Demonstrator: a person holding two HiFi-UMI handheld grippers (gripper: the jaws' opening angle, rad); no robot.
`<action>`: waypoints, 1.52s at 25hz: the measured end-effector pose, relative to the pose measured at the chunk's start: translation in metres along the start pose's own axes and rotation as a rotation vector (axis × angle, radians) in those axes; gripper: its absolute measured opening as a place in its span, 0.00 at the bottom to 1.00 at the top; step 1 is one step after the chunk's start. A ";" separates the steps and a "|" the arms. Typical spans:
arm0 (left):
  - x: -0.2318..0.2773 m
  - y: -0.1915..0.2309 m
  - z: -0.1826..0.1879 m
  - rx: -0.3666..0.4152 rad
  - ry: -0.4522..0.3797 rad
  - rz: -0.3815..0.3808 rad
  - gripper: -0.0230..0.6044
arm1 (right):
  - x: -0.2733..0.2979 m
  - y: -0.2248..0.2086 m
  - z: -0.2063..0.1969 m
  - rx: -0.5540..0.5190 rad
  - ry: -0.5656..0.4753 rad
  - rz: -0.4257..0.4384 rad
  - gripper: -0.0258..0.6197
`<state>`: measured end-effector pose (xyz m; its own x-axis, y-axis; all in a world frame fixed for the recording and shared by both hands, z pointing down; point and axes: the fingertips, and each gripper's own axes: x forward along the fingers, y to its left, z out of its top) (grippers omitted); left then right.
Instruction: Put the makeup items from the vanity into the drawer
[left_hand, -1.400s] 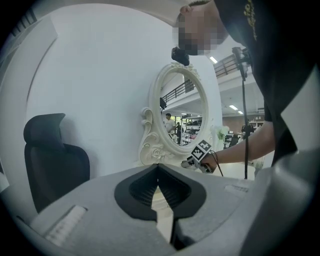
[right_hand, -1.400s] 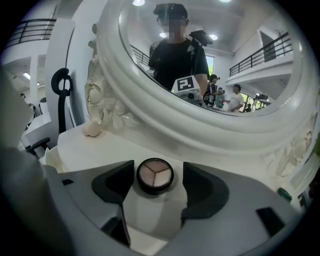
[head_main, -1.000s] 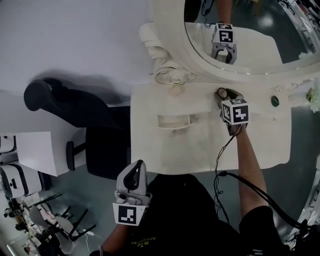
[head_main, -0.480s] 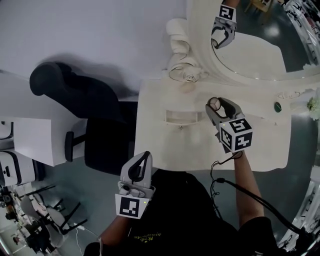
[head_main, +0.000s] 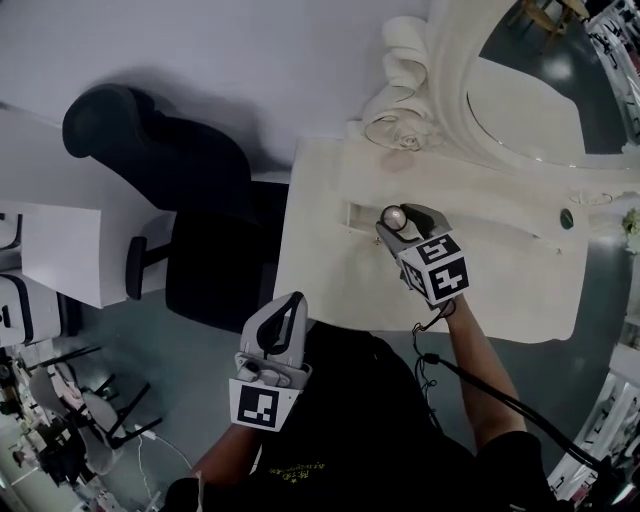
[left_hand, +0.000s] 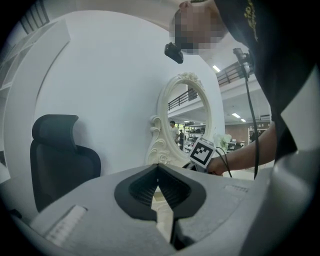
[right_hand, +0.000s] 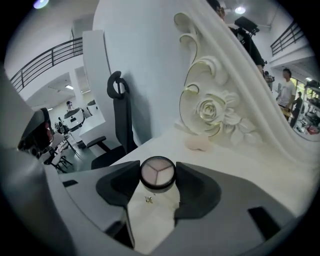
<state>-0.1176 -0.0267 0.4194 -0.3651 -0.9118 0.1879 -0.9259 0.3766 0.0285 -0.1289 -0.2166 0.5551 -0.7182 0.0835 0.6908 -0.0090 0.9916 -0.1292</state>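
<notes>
Compact (right_hand: 157, 172), centre frame, sits clamped by its rim in our right gripper (head_main: 400, 222); we judge it light, slick; left gripper (left_hand: 159, 175) closed, empty.

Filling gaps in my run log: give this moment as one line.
right gripper: shut on round compact | position: above drawer front | left gripper: shut, empty

left gripper (head_main: 290, 302), right gripper (head_main: 396, 220) grey | cubes (head_main: 258, 408) (head_main: 440, 272) black-white | shirt (head_main: 370, 430) black | cable (head_main: 500, 395) black
</notes>
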 end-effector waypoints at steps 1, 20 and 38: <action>-0.001 0.002 -0.001 -0.004 0.000 0.004 0.07 | 0.005 0.003 -0.003 0.004 0.019 -0.001 0.39; -0.018 0.034 -0.017 -0.060 0.006 0.052 0.07 | 0.059 0.012 -0.043 0.148 0.247 -0.052 0.39; -0.007 0.054 -0.024 -0.106 -0.019 0.013 0.07 | 0.074 -0.006 -0.062 0.435 0.471 -0.067 0.39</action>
<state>-0.1624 0.0040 0.4429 -0.3799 -0.9093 0.1699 -0.9060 0.4028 0.1300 -0.1391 -0.2100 0.6507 -0.3248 0.1551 0.9330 -0.3955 0.8738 -0.2830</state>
